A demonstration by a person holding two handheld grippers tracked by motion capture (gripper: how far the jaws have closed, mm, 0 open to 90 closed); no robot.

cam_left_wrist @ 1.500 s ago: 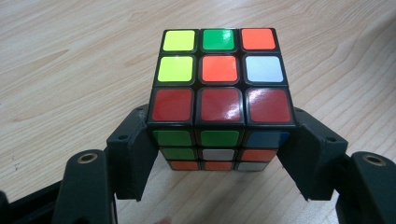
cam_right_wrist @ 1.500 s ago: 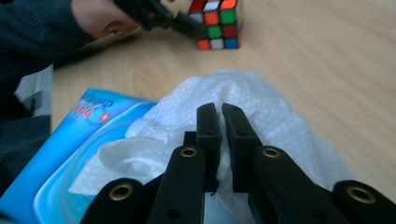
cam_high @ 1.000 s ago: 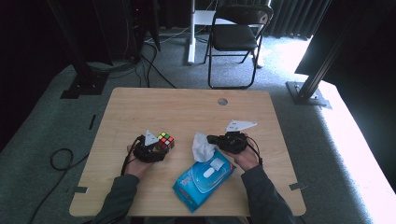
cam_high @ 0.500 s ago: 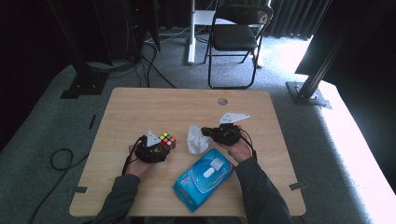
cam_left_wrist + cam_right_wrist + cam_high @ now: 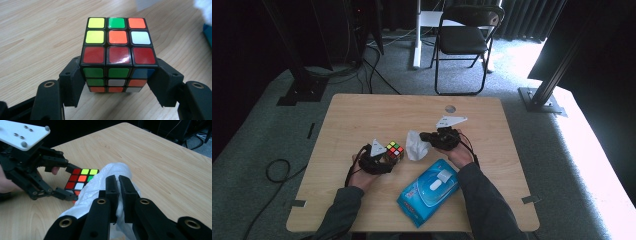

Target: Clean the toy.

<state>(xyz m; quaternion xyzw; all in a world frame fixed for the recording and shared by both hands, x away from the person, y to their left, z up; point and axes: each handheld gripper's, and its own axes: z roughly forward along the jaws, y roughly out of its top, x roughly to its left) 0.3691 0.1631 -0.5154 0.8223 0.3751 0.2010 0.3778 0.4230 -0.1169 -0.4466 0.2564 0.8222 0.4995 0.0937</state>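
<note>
Rubik's cube (image 5: 394,150) sits on the tabletop a little left of its middle, closer to the near edge than the far one, and it has not shifted since the earlier frames. The left gripper (image 5: 384,157) has its two fingers (image 5: 72,82) pressed against the cube's opposite sides, low down near the wood, so the cube is clamped between them; in the left gripper view the cube's top face shows yellow, green, orange and white squares above a row of red. The left hand (image 5: 362,172) has stayed where it was.

The right gripper (image 5: 424,136) holds a white tissue (image 5: 414,145) with its fingers (image 5: 111,187) closed nearly together, the crumpled sheet pinched between them and hanging below. A second ago the tissue stood right at the top of the blue wipes pack (image 5: 429,186), which lies toward the near edge; now the right hand (image 5: 457,155) has carried it away from the pack, toward the far edge and toward the cube, so the tissue hangs just beside the cube's right side. In the right gripper view the tissue overlaps the cube; whether they touch cannot be told.
</note>
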